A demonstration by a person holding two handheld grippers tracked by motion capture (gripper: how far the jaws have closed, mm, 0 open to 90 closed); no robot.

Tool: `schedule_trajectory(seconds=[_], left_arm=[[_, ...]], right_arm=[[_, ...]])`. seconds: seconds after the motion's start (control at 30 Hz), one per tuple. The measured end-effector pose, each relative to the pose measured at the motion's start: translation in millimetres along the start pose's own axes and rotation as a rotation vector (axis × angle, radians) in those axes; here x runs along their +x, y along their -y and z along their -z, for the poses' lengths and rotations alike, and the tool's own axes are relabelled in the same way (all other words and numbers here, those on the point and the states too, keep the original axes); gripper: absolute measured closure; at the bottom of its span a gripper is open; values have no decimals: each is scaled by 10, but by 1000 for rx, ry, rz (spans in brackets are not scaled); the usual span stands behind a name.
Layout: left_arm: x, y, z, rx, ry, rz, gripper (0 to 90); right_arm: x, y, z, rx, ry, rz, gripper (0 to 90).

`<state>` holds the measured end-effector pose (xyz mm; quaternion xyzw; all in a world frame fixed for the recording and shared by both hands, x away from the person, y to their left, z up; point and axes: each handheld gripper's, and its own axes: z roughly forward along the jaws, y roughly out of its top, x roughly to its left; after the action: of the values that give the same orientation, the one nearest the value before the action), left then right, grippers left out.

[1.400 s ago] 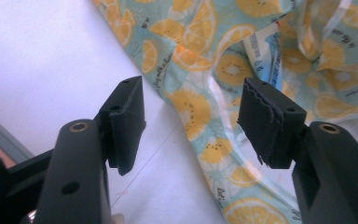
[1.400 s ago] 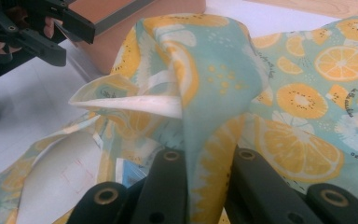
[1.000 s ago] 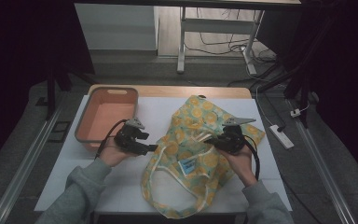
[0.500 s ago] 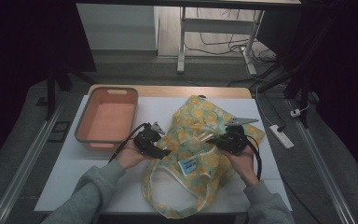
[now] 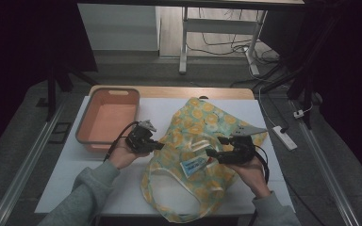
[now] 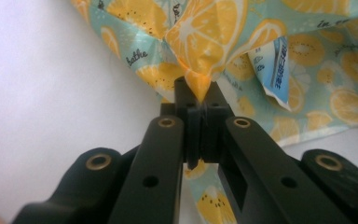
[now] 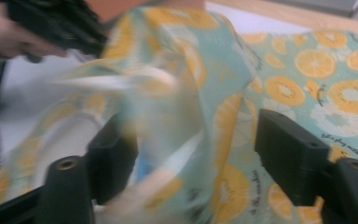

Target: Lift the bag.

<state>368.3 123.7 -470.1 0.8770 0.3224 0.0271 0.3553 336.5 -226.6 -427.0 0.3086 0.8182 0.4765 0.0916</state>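
Citrus-print tote bag (image 5: 202, 146) lies centre-frame on white table (image 5: 66, 174). Left gripper (image 5: 156, 146) jaws have just closed, pinching the bag's left edge. Right gripper (image 5: 214, 147) jaws have just opened, standing wide around loose fabric. Orange bin (image 5: 104, 117) upper left.

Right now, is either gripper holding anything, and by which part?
The left gripper pinches a fold at the fruit-print bag's edge; the right gripper stands open, gripping nothing.
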Motion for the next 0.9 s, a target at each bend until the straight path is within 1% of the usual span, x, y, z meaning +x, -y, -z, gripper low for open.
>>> schedule_trajectory(seconds=[0.03, 0.07, 0.1, 0.2, 0.27, 0.33, 0.4, 0.47, 0.53, 0.63, 0.7, 0.73, 0.83, 0.9], left_arm=[[27, 26, 9, -3, 8, 12, 881], [40, 37, 12, 0, 11, 16, 881], [55, 49, 16, 2, 13, 18, 881], [77, 61, 27, -4, 21, 29, 881], [85, 61, 28, -4, 25, 33, 881], [90, 60, 24, -4, 25, 37, 881], [98, 59, 23, -1, 26, 40, 881], [106, 59, 23, 0, 26, 44, 881], [106, 59, 24, -1, 27, 46, 881], [104, 59, 25, -1, 27, 46, 880], [105, 61, 26, -1, 28, 47, 880], [108, 62, 26, 0, 29, 48, 880], [115, 65, 23, 3, 30, 47, 880], [112, 64, 21, 5, 28, 46, 880]], right_arm=[[30, 11, 50, -9, -9, -2, 269], [72, 37, 134, -23, -20, -7, 268], [93, 57, 179, -28, -28, -10, 265], [157, 176, 336, -23, -11, -15, 263], [153, 285, 412, -16, -1, -36, 265], [112, 410, 481, -9, 3, -63, 275], [80, 499, 509, 5, 14, -73, 291], [57, 594, 509, 27, 23, -80, 294], [58, 678, 484, 49, 21, -88, 306], [129, 762, 415, 105, 26, -49, 311], [209, 810, 353, 135, 1, -23, 313], [243, 824, 330, 148, -3, -11, 312], [372, 868, 241, 208, -45, 38, 308], [453, 906, 163, 255, -67, 47, 294]])
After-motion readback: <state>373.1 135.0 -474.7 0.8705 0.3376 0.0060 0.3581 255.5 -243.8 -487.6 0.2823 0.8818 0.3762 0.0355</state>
